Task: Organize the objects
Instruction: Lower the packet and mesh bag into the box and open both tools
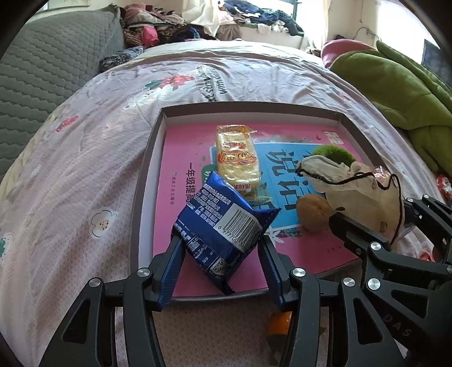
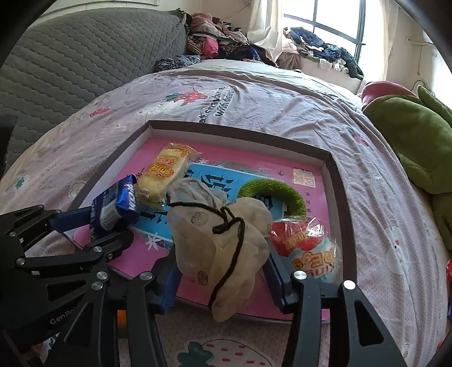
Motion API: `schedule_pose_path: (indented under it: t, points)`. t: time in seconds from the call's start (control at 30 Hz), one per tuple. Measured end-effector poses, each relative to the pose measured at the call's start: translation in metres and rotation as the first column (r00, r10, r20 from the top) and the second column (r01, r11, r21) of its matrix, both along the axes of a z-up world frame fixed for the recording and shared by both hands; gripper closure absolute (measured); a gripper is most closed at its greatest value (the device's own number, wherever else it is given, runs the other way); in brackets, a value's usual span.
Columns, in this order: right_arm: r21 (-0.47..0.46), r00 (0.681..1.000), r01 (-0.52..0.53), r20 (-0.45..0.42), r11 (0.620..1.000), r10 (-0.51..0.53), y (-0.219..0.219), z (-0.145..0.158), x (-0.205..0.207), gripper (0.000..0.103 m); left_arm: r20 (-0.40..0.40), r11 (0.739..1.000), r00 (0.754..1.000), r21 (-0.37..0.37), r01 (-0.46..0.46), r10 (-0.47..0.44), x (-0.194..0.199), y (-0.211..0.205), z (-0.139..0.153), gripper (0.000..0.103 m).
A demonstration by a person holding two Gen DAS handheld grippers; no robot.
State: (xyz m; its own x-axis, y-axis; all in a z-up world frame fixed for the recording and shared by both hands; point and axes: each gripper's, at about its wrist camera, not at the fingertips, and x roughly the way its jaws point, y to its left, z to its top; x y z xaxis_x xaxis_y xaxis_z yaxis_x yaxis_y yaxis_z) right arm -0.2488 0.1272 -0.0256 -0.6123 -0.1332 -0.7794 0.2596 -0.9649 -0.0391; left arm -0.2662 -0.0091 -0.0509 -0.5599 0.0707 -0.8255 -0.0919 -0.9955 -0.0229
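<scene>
My left gripper [image 1: 219,245] squeezes the blue snack pack [image 1: 223,223] and my right gripper [image 2: 223,271] squeezes the cloth bag [image 2: 223,242], both over the tray [image 1: 147,169]. The yellow snack [image 1: 237,161], green ring [image 2: 271,194] and walnut [image 1: 313,214] are already in; I think these two go in next

A lived-in bedroom at home.
A bed [image 2: 282,96] fills the view, spread with a pale pink sheet printed with strawberries, against a grey quilted headboard [image 2: 84,53]. Loose clothes are piled behind it [image 2: 214,42] and along the windowsill [image 2: 325,53], beside a pale curtain [image 2: 265,17] and a bright window [image 2: 336,19]. A green plush blanket [image 1: 395,82] lies bunched on the bed's right side.
</scene>
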Motion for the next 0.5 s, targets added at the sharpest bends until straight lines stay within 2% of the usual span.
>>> schedule_pose_path:
  t: [0.5]
  points:
    - [-0.019, 1.0, 0.006, -0.024, 1.0, -0.007, 0.013, 0.019, 0.006, 0.046, -0.013, 1.0, 1.0, -0.002, 0.005, -0.005, 0.018, -0.006, 0.01, 0.046]
